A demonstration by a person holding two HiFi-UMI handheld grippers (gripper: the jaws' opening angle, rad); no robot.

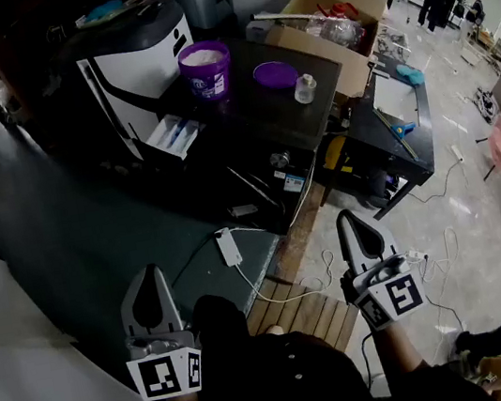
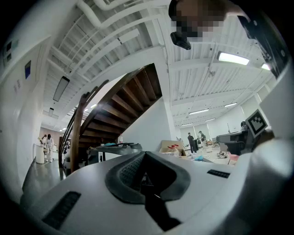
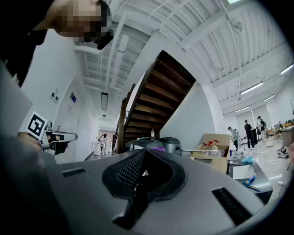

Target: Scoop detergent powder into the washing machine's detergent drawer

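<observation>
Grippers both clenched, empty, held near me: left [image 1: 152,278], right [image 1: 350,223]. Tub [image 1: 205,67] far ahead on table [image 1: 247,124], drawer [image 1: 173,137] open just near-left of it. Left's closer to drawer, I reckon.

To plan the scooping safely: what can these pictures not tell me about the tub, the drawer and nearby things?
- Drawer: head view, too small to show any powder inside; gripper views, the left gripper and right gripper cover it.
- Clear cup by the lid: head view, too small to tell if it is a scoop.
- Tub label: head view, too small to read.
</observation>
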